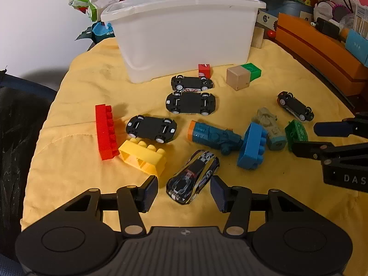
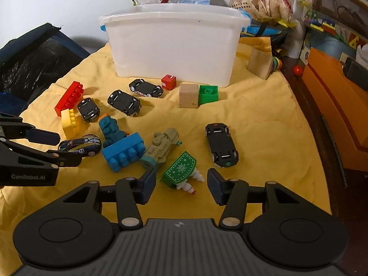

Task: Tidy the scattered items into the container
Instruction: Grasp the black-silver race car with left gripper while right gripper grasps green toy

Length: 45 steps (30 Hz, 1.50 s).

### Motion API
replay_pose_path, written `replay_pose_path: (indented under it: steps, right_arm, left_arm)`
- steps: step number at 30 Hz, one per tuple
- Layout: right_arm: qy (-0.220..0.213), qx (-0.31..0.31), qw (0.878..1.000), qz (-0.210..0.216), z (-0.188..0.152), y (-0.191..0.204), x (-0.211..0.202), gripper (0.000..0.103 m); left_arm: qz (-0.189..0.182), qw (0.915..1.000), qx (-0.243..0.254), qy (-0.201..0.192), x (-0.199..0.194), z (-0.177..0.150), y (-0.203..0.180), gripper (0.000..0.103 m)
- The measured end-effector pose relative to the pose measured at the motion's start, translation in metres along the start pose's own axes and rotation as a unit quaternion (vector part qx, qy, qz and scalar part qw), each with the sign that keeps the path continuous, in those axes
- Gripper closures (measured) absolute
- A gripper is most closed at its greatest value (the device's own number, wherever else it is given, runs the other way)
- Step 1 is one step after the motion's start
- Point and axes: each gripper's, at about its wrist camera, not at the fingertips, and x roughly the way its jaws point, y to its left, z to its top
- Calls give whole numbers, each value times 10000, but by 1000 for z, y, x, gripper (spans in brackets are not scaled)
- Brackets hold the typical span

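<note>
A white plastic bin (image 1: 184, 34) (image 2: 174, 46) stands at the back of a yellow cloth (image 1: 76, 168). Toys lie scattered in front of it. My left gripper (image 1: 184, 192) is open, its fingers either side of an upright dark race car (image 1: 193, 177), which also shows in the right wrist view (image 2: 80, 148). My right gripper (image 2: 181, 185) is open around a green snowflake-patterned toy (image 2: 180, 169), seen too in the left wrist view (image 1: 296, 133). Nearby lie a blue brick (image 2: 123, 151), a yellow brick (image 1: 142, 155), a red brick (image 1: 106, 132) and several overturned black cars (image 1: 191, 102).
A teal toy (image 1: 214, 135), a grey-green toy (image 2: 162, 148), a wooden cube (image 2: 188, 95), a green brick (image 2: 208, 94) and a small red block (image 2: 168, 81) lie on the cloth. An orange box (image 1: 322, 53) borders the right side. Snack bags are stacked behind the bin.
</note>
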Motion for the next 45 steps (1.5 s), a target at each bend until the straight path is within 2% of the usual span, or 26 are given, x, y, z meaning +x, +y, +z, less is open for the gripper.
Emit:
replay_pose_path:
  steps: [6, 11, 16, 24, 30, 31, 33, 39, 45]
  right_arm:
    - [-19, 28, 10000, 0, -1, -2, 4, 49]
    - [-14, 138, 9999, -16, 0, -4, 7, 49]
    - [-50, 275, 9996, -12, -1, -5, 10, 49]
    - [6, 423, 9990, -163, -3, -6, 19, 49]
    - [-1, 545, 9983, -193, -3, -9, 22, 44]
    - [7, 546, 9983, -184, -3, -9, 23, 45]
    - [-28, 534, 9985, -132, -3, -10, 22, 53]
    - [-92, 498, 9987, 9, -1, -12, 17, 54]
    - [-306, 362, 9988, 75, 2, -15, 2, 54]
  left_arm:
    - [-106, 9998, 171, 37, 11, 3, -6, 50]
    - [-320, 9993, 206, 10, 10, 4, -11, 69]
    - [-320, 9987, 384, -23, 5, -1, -23, 68]
    - [-233, 9991, 340, -80, 14, 5, -25, 65]
    - [-229, 9992, 325, -84, 16, 11, -28, 65]
    - [-221, 9991, 341, -87, 17, 11, -29, 65]
    - [-251, 9990, 346, -127, 18, 11, -30, 67]
    - [-416, 9988, 236, -125, 16, 13, -29, 70]
    - [-405, 9987, 110, -273, -2, 17, -27, 70]
